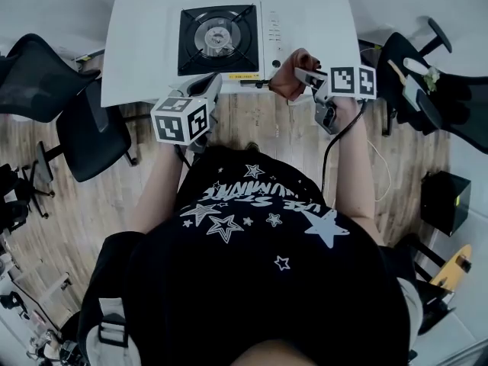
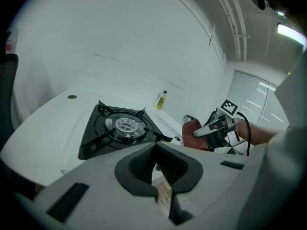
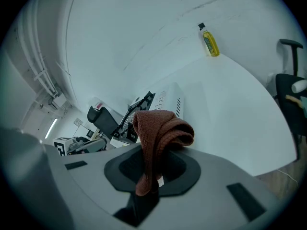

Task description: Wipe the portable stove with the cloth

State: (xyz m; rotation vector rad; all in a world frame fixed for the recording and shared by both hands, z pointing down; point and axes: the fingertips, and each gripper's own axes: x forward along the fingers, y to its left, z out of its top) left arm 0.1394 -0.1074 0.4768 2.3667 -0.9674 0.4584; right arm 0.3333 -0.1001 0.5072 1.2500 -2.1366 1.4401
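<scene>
Your right gripper clamps the cloth beside the portable stove, ready for wiping (left gripper closed, empty, held clear).

white table on a wood-plank floor, with black office chairs on either side. small yellow bottle standing at the table's far edge, close to a pale wall. black box on the floor at right.
</scene>
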